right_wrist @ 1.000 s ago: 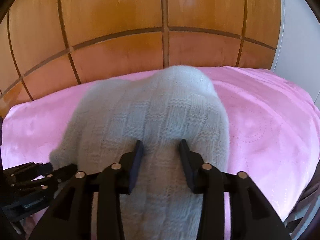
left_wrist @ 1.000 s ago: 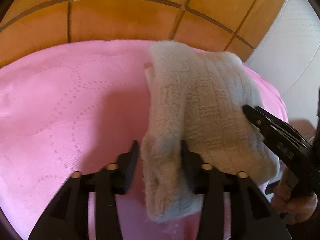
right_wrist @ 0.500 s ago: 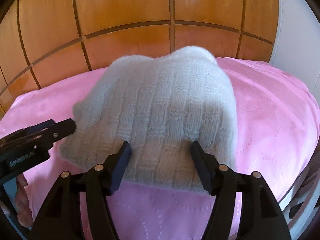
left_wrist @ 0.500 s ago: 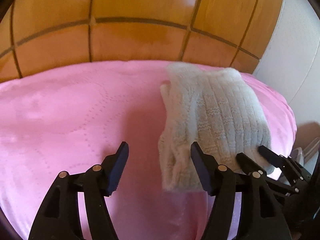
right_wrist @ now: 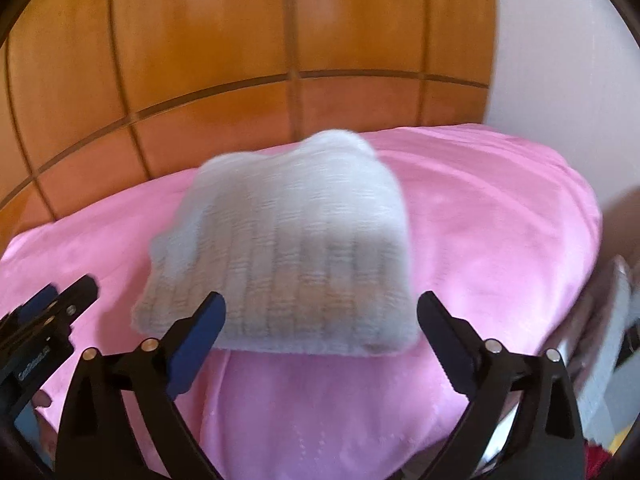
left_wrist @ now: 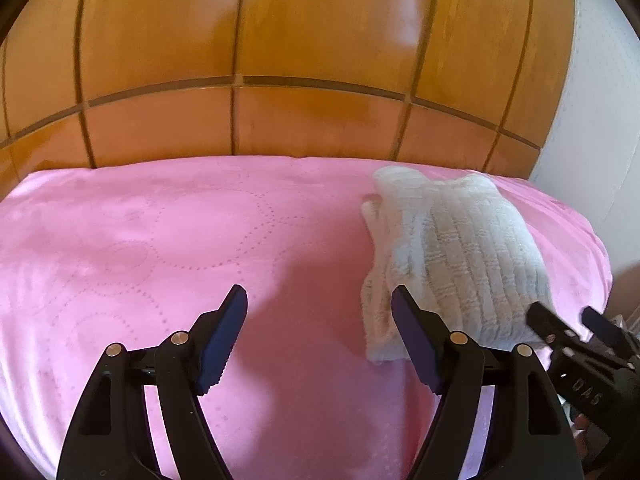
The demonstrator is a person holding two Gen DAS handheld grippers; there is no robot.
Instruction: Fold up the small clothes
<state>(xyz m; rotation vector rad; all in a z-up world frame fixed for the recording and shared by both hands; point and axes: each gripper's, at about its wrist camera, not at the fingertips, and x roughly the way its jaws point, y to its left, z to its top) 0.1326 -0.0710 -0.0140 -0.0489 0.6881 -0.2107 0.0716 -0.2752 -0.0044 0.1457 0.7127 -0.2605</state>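
1. Nearest in the left wrist view, the left gripper (left_wrist: 318, 306) has its black fingers spread wide with nothing between them, over bare pink cloth.
2. In the right wrist view, the right gripper (right_wrist: 320, 312) is likewise spread wide and empty, its fingertips just short of the near edge of the folded garment.
3. The folded pale grey ribbed knit garment (right_wrist: 288, 260) lies flat on the pink quilted bed cover (left_wrist: 140, 248), free of both claws. In the left view it (left_wrist: 452, 256) sits to the right of the left gripper, near the cover's right edge.
4. The right gripper's tips (left_wrist: 568, 324) show at the garment's near right corner in the left view.
5. Behind the bed stands a glossy orange-brown panelled wooden headboard (left_wrist: 280, 80).
6. A white wall (left_wrist: 592, 100) lies right of it.
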